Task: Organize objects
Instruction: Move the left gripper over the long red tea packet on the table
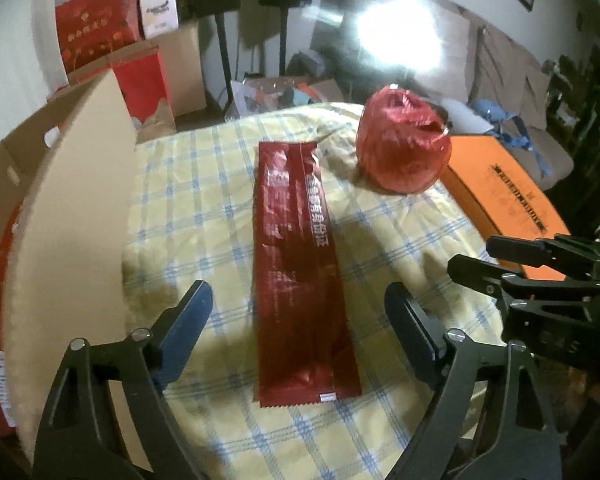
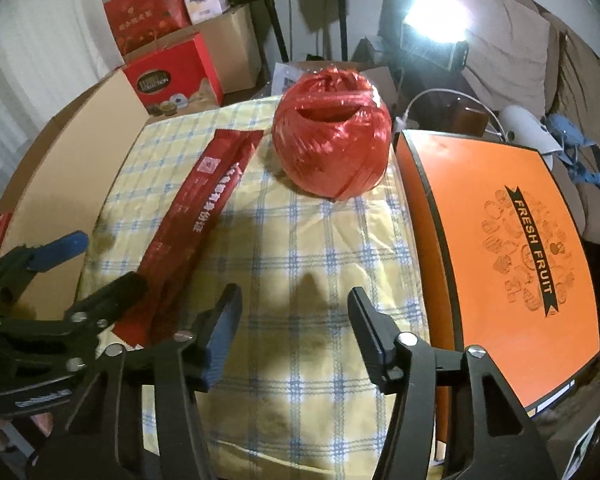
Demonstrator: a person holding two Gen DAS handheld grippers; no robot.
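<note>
From my left gripper (image 1: 298, 312) I could read little on the red packet (image 1: 298, 260): its white print was blurred, and its glossy foil showed only crinkles and a serrated near edge. It lay flat and long on the checked cloth (image 1: 400, 240), straight ahead between my spread, empty jaws. The tan box (image 1: 60, 200) at left was cut off by the frame, its matte cardboard flap hiding the inside. Beyond the packet sat the red ball (image 1: 402, 140) of shiny plastic twine, round, with a dent on top. My right gripper (image 2: 294, 320) was likewise parted and held nothing, hovering over bare cloth with the ball ahead. A lamp's glare washed out the background. The smooth orange box (image 2: 500, 240) lay just beside the cloth at right.
</note>
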